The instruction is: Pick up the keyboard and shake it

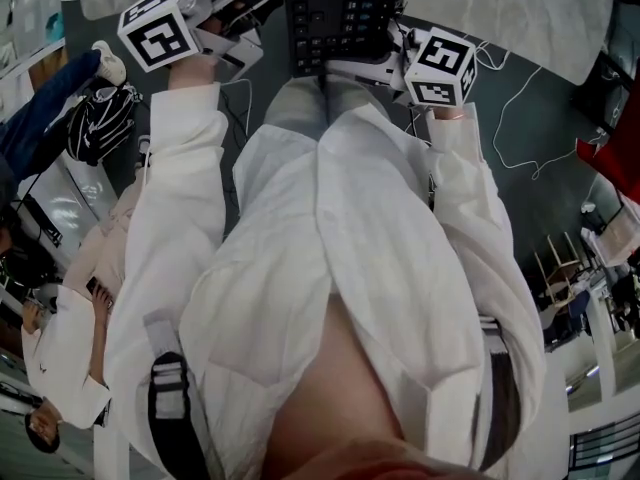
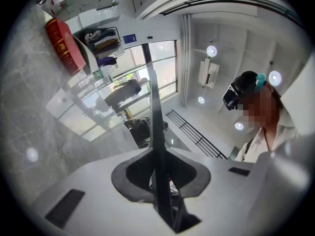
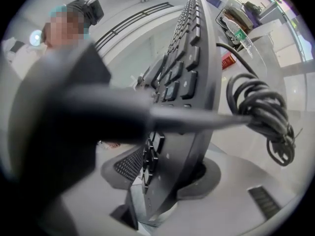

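Note:
In the head view a black keyboard [image 1: 340,13] hangs between my two grippers, above my white shirt. My left gripper [image 1: 268,18] grips its left end and my right gripper [image 1: 378,63] its right end. The left gripper view shows the keyboard [image 2: 153,132] edge-on, a thin dark blade pinched between the grey pads of the left gripper [image 2: 158,181]. The right gripper view shows the keyboard [image 3: 189,73] standing on edge, keys facing left, wedged between the pads of the right gripper [image 3: 165,178]. Its coiled black cable [image 3: 261,112] dangles to the right of it.
A pale marble-patterned table [image 1: 520,8] lies ahead beyond the keyboard. White cables [image 1: 520,98] trail over the dark floor at the right. Another person [image 1: 70,318] stands at the left beside a black-and-white bag [image 1: 100,118]. A red box [image 2: 64,43] stands on the table.

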Demonstrator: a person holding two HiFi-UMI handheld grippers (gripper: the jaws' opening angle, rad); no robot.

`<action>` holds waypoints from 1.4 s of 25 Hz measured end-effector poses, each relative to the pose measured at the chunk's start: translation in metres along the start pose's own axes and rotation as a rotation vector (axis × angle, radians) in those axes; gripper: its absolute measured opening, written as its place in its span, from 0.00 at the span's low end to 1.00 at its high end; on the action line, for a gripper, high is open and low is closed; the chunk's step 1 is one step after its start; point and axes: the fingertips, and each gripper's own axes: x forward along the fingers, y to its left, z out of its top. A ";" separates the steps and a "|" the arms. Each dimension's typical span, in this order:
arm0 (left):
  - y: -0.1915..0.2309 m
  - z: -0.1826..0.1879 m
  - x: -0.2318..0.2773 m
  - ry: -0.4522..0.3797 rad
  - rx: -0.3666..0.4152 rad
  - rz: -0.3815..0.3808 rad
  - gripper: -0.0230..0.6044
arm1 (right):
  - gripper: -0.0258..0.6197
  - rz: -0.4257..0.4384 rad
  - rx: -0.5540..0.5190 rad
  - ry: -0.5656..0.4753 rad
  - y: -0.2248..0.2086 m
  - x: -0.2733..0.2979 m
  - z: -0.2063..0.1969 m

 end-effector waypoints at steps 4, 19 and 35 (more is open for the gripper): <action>-0.007 0.006 0.000 -0.027 0.000 0.005 0.15 | 0.36 -0.009 -0.004 0.006 0.002 -0.002 0.006; -0.025 0.023 0.005 -0.056 0.054 0.017 0.15 | 0.38 -0.163 -0.029 0.012 -0.018 -0.043 0.021; -0.048 0.050 -0.037 -0.154 0.041 -0.027 0.15 | 0.48 -0.297 -0.056 -0.172 -0.019 -0.060 0.086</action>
